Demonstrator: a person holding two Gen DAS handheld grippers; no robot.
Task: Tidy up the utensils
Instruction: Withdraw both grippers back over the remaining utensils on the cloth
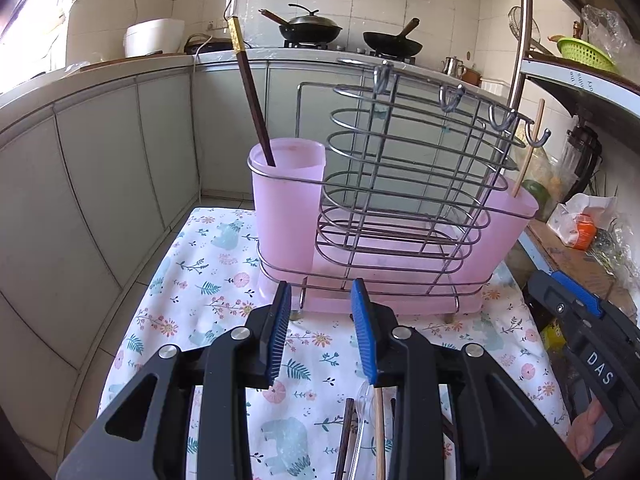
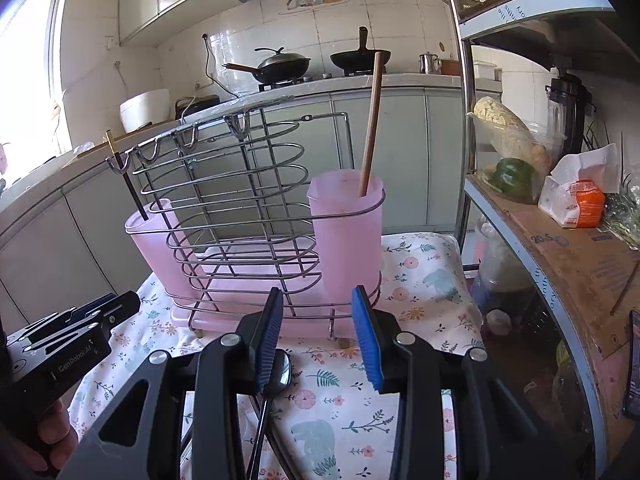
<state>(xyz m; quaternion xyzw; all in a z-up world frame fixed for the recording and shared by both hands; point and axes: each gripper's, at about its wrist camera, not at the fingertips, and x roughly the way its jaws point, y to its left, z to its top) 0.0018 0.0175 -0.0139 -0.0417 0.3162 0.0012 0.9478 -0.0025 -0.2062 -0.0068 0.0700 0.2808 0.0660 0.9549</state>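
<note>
Currently between picks: left claw (image 1: 322, 332) and right claw (image 2: 320, 334) both spread, pinching nothing. Loose chopsticks (image 1: 378, 432) and spoon (image 2: 280, 368) lie just beneath them; caddy (image 1: 384, 200) stands ahead. Next: lower and close on one.

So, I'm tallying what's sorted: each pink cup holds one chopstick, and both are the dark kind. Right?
Not quite. The left wrist view shows the dark chopstick in one pink cup; the other cup holds a light wooden one.
</note>
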